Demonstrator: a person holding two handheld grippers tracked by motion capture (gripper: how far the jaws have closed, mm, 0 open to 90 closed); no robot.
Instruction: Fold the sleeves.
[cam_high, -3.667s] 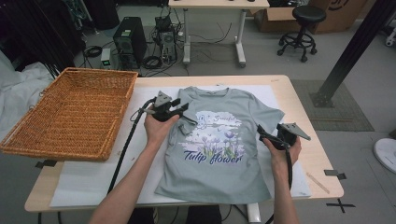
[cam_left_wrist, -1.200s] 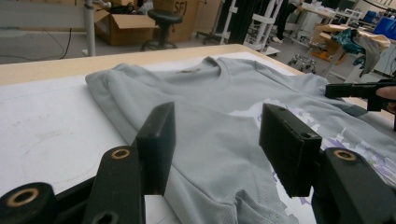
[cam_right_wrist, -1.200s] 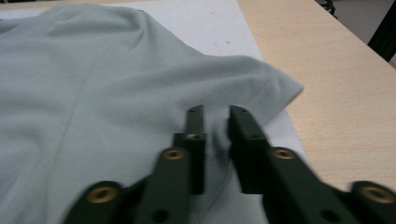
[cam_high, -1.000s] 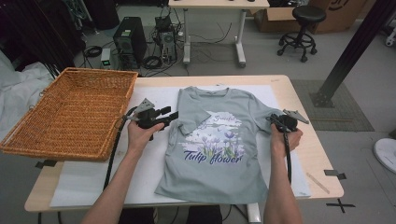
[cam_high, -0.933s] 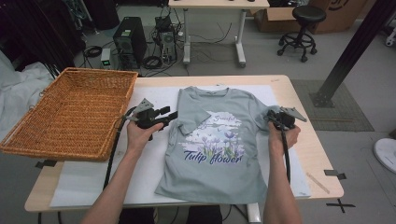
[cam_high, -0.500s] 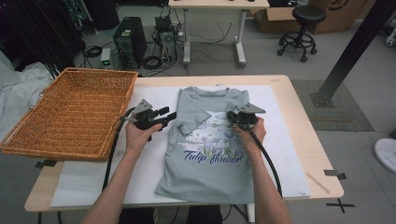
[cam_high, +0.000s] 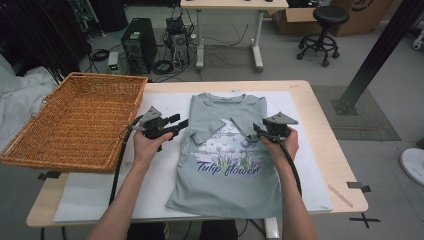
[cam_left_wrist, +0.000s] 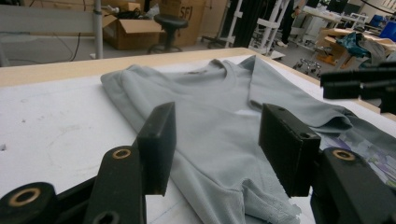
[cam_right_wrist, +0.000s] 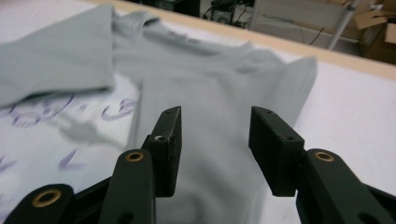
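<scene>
A grey-green T-shirt (cam_high: 230, 190) printed "Tulip flower" lies flat on the white sheet (cam_high: 150, 190), both sleeves folded in over the chest. My left gripper (cam_high: 179, 121) hovers at the shirt's left edge, open, with fabric (cam_left_wrist: 210, 93) lying under its jaws (cam_left_wrist: 219, 109) and not pinched. My right gripper (cam_high: 241, 132) is over the shirt's right chest. Its jaws have just been opening and stand apart (cam_right_wrist: 217, 112) above the cloth (cam_right_wrist: 210, 70), nothing between them. The right gripper's black jaws (cam_left_wrist: 359, 84) also show in the left gripper view.
A large wicker basket (cam_high: 75, 120) sits at the table's left end, close to my left hand. A thin stick (cam_high: 340, 195) lies near the front right corner. The table's far edge (cam_high: 225, 84) runs just behind the collar.
My right gripper swept left from the shirt's right side with the sleeve, laid it over the chest and opened. The left gripper stayed put.
</scene>
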